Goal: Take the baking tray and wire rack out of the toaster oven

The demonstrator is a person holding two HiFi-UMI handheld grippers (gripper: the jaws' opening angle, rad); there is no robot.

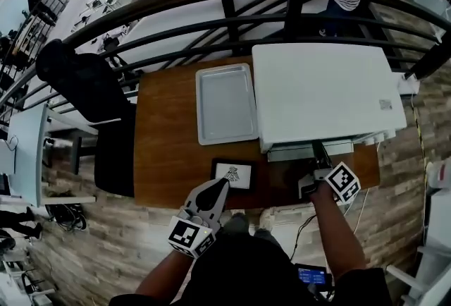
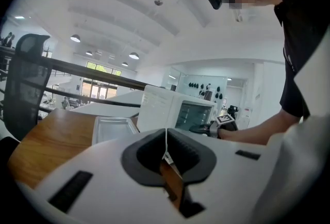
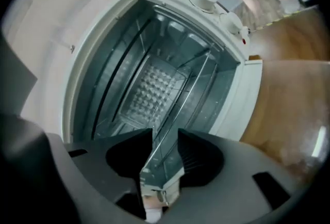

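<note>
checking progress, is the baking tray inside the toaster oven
No, the baking tray lies on the wooden table beside the toaster oven.

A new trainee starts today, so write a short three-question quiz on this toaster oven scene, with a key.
1. True or false: the baking tray lies on the table, beside the toaster oven.
2. The left gripper has its jaws: A wide apart; B together, empty; C shut on the tray.
3. Fill in: the oven door stands ____.
Key: 1 true; 2 B; 3 open.
</note>
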